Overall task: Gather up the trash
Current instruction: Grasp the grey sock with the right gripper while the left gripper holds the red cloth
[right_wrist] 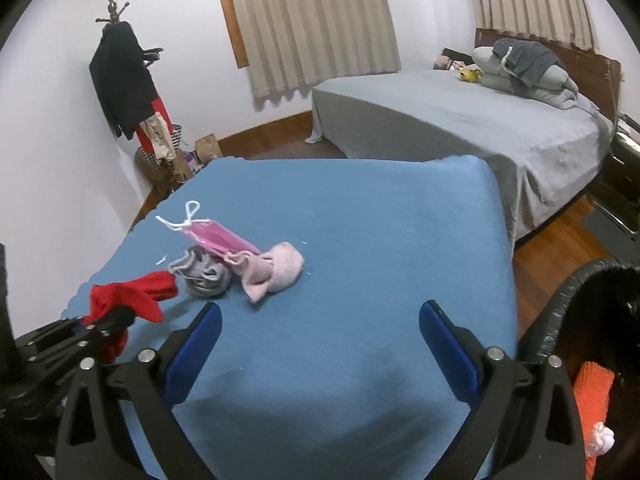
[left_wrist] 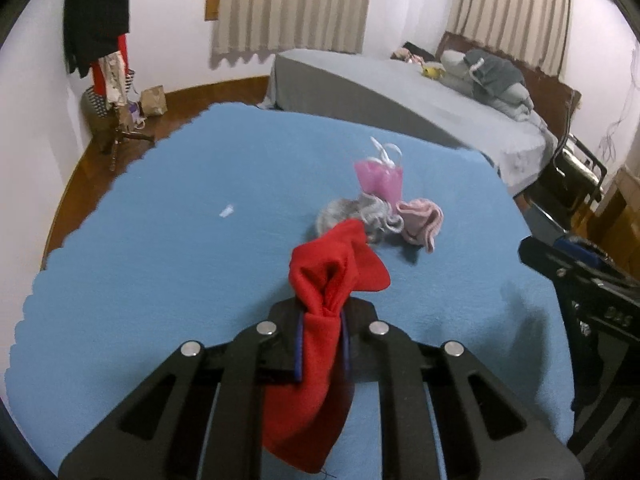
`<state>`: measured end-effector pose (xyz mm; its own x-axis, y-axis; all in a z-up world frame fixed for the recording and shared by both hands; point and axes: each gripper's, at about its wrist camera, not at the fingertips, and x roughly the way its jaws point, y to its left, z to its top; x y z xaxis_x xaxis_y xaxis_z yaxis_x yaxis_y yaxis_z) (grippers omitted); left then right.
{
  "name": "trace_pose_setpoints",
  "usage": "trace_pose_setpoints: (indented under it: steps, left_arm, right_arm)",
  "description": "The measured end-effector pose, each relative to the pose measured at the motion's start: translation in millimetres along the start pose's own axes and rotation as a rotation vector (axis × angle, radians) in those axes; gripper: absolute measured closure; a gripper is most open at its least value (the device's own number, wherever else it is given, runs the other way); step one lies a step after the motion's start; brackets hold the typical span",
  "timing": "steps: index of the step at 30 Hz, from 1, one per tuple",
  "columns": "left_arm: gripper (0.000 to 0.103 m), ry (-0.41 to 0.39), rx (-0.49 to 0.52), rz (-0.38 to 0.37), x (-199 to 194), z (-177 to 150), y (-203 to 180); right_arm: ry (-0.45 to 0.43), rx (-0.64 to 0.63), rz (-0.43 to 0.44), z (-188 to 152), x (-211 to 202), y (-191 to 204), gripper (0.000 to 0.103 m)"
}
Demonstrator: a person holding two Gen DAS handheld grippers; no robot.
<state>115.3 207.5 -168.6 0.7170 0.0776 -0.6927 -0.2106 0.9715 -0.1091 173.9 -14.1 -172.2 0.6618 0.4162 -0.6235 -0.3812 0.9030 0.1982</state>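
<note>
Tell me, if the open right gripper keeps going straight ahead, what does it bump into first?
Probably just the blue cloth. The right gripper points down at a bare patch; the pink sock lies ahead but off to the left. Depth is hard to judge.

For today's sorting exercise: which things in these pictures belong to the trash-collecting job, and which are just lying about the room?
Part of the job:
- red cloth, clamped in the left gripper
- grey sock
- pink sock
- pink face mask
- black bin
- right gripper, open and empty

Just lying about:
- grey bed
- coat stand
- curtains
</note>
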Motion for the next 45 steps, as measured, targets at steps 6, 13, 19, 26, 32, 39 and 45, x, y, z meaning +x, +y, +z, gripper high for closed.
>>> trace_pose_setpoints:
  steps: [6,13,19,26,32,39,45]
  left_arm:
    - [0.091,-0.047,-0.035,0.056,-12,13,19]
    - [0.091,-0.048,-0.046,0.087,-3,20,38]
    - [0.091,-0.046,-0.065,0.103,2,21,56]
    - [0.091,-0.054,-0.077,0.111,4,21,68]
    - [0.091,-0.057,-0.09,0.112,7,22,71]
    - [0.091,-0.057,-0.1,0.107,7,22,70]
    - [0.091,-0.062,-0.096,0.102,5,22,69]
  right_arm:
    - [-0.002,-0.024,0.03,6,7,19,0.006]
    - [0.009,-0.051,0.078,7,23,47,0.013]
    - [0.036,-0.068,0.132,5,41,72,0.026]
    - [0.075,-0.059,0.163,4,66,90,0.035]
    - [0.098,-0.066,0.145,10,87,93,0.035]
    - [0.139,-0.082,0.144,12,100,94,0.056]
    - [0.134,-0.081,0.171,11,88,85,0.073]
